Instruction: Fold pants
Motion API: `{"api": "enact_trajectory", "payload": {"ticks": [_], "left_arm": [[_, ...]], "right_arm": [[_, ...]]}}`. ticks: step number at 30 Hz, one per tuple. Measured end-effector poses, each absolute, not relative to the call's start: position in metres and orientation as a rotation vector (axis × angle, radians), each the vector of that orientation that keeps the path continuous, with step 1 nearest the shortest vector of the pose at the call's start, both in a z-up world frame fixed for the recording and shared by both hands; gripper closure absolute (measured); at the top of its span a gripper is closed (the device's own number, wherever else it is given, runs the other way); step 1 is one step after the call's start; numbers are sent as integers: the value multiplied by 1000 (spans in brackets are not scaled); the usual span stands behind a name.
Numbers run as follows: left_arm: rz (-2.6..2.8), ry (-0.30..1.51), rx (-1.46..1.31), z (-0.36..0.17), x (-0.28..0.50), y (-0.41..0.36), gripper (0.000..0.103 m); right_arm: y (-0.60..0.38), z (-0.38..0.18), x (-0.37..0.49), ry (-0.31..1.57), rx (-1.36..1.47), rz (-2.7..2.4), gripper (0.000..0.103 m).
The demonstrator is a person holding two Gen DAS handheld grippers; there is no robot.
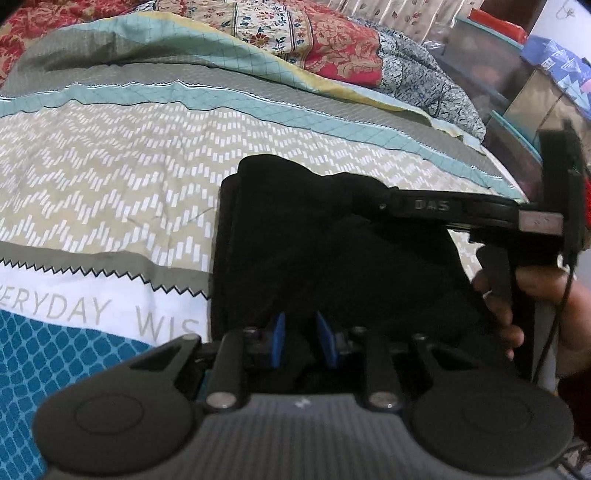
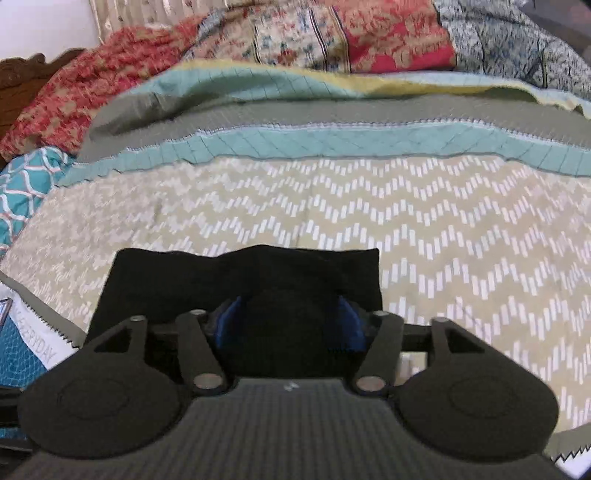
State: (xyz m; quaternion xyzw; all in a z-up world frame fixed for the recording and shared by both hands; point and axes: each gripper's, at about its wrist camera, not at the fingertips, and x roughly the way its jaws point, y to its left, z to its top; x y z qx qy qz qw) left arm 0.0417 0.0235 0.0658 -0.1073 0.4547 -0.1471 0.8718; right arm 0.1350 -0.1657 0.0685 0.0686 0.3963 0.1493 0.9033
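Note:
Black pants (image 1: 314, 240) lie folded into a compact stack on the patterned bedspread (image 1: 110, 166). My left gripper (image 1: 302, 339) sits at the stack's near edge, its blue pads (image 1: 277, 338) close together and shut on a ridge of black cloth. The right gripper (image 1: 386, 205) reaches in from the right over the stack's far part, held by a hand (image 1: 517, 314). In the right wrist view the pants (image 2: 147, 288) fill the near middle. My right gripper (image 2: 289, 308) stands open, its blue pads (image 2: 351, 325) wide apart on either side of a hump of the cloth.
Floral quilts (image 1: 332, 44) (image 2: 369, 33) are heaped along the back of the bed. A dark shelf with boxes (image 1: 517, 74) stands past the bed's right edge. A carved wooden headboard (image 2: 22, 74) shows at far left. The zigzag bedspread (image 2: 443, 240) stretches out around the pants.

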Motion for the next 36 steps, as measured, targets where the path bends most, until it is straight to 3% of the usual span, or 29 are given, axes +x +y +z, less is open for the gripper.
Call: {"api": "enact_trajectory", "payload": {"ticks": [2,5,6,8,12,17,28,29,30,32,33,36], "left_arm": [[-335,938,-253,73,37,31,72],[-341,896,-300,86,27,55,27],[-324,886,-312,89,25,65,18],[-311,883,-362,87,25,84,18],[-347,955,-640,64,37,116,6],[-367,1027,-778,29,56,108,0],[-393,1033,-757,13,75,65,3],[-395,1031,-731,16,73,62,16],[-392,1039,-702,19,71,60,39],[-380,1044,-695,22,66,64,59],[-392,1038,-721,23,64,69,66],[-421,999,-809,33,54,81,69]], "right_arm": [[-186,79,119,782,254,331,33],[-224,90,84,742,424,375,23],[-235,90,73,736,464,383,19],[-258,85,49,748,552,409,16],[-279,70,21,821,665,442,15],[-269,63,20,861,715,472,15],[-243,30,50,959,860,528,7],[-239,33,48,965,845,551,9],[-235,37,47,980,829,564,12],[-232,42,43,996,797,575,21],[-233,45,40,993,799,574,26],[-236,54,32,960,806,588,38]]}}
